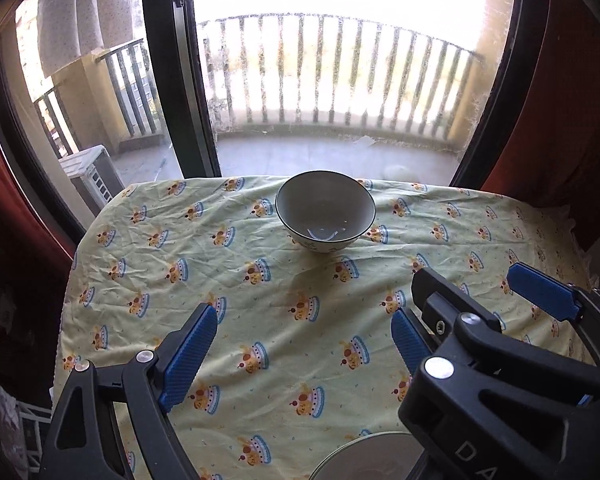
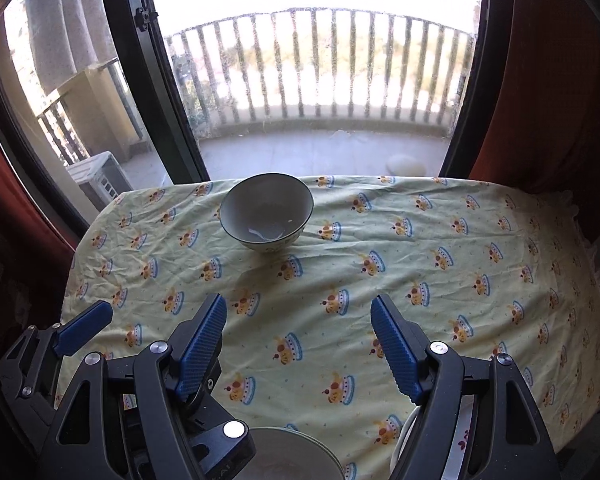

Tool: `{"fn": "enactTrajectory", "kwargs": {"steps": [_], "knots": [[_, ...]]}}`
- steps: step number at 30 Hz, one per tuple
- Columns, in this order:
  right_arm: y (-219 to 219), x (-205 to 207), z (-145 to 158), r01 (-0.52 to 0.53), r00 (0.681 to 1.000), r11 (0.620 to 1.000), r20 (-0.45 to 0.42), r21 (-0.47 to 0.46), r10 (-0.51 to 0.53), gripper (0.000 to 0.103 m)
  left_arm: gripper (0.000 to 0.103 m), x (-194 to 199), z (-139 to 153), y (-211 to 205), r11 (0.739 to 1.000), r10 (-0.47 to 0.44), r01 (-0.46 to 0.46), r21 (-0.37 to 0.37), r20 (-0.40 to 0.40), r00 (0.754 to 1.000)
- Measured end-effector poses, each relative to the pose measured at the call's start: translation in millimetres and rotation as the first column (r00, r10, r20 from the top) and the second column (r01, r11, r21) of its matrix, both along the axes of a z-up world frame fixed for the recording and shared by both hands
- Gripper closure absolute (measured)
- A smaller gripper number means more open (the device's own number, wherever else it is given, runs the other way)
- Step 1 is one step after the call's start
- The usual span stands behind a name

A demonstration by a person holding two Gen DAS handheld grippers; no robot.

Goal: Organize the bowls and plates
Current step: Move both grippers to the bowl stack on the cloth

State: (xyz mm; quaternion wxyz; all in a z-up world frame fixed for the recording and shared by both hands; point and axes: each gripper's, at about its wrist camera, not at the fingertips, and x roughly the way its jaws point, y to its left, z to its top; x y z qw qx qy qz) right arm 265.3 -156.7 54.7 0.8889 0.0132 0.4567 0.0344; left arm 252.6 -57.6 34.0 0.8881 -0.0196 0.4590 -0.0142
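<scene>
Looking along both tools, we see a round grey ceramic bowl with a dark rim point(image 1: 325, 211) standing upright near the far edge of the desk, on a pale yellow cloth printed with small cartoon figures point(image 1: 260, 280). From the left wrist view it sits roughly centred ahead of us; from the right wrist view it lies ahead and to the left point(image 2: 266, 211). It is empty apart from a pale glint at its bottom.

Our left tool point(image 1: 302, 344) has its blue-padded fingers spread wide, with only cloth between them. Our right tool point(image 2: 299, 346) is likewise wide apart and grips nothing. Each tool hovers above the near half of the desk, well apart from the bowl. In the left wrist view the right tool point(image 1: 496, 308) shows at the right, just beside the left one.

At the near edge, under the tools, a round pale dish point(image 2: 292, 456) is partly in view; it looks like a plate or shallow bowl, though too little shows for us to tell which. A white rim with a red pattern point(image 2: 460, 436) peeks out on its right, behind the right tool's finger.

Beyond the desk stands a dark-framed glass door point(image 1: 172, 80) with a railed balcony point(image 1: 340, 76) behind it, and red curtains point(image 1: 560, 100) hang at both sides.
</scene>
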Motion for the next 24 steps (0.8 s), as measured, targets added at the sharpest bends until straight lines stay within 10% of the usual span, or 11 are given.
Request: {"fn": "enactTrajectory", "kwargs": {"steps": [24], "knots": [[-18,149,-56,-0.142,0.989,0.988,-0.027,0.059,0.144,0.019,0.022,117,-49,-14,0.982,0.182,-0.181,0.044,-0.005,0.983]]}}
